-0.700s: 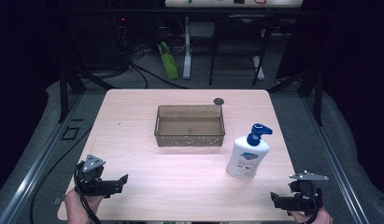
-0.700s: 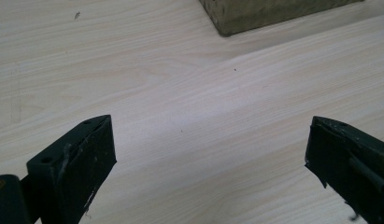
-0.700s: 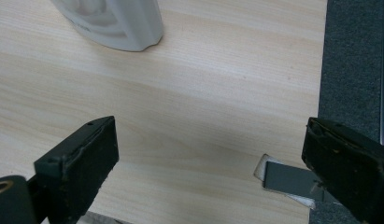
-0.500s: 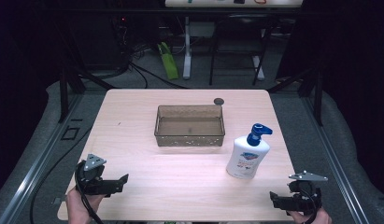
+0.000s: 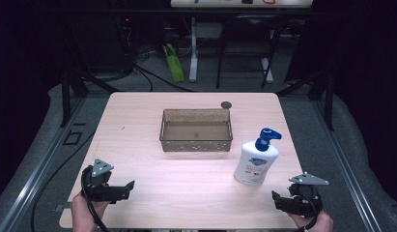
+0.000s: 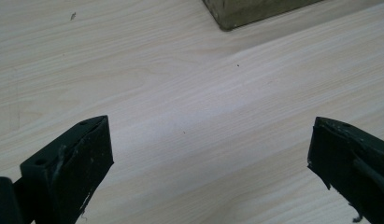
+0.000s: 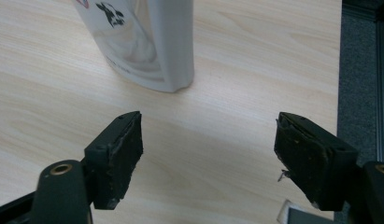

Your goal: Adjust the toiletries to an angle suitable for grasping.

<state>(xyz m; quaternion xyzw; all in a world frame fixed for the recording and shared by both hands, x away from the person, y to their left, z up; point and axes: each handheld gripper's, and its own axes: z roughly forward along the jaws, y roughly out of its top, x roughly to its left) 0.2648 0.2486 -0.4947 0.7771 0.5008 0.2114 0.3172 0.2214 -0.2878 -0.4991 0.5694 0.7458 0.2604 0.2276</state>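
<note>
Starting at my left, the left gripper (image 5: 122, 188) sits low over the near-left corner of the wooden table (image 5: 138, 125), held in a hand (image 5: 82, 215) that comes in from the bottom edge. In the left gripper view its jaws stand wide apart with nothing but bare wood grain between them, and a corner of the basket pokes in at the top.

Middle of the table: a brown see-through plastic basket (image 5: 196, 129), rectangular, with no contents I can make out. Just behind its far-right corner lies a small dark round thing (image 5: 226, 104) — too small to say what it is.

Further right, the white pump bottle (image 5: 256, 162) with the blue pump head stands upright, near the basket's front-right corner but not touching it.

Then the right gripper (image 5: 279, 200), over the near-right corner, near the bottle but clear of it. In the right gripper view its jaws are parted with nothing between them — the bottle's base (image 7: 147, 51) sits beyond the tips, up and to the left.
</note>
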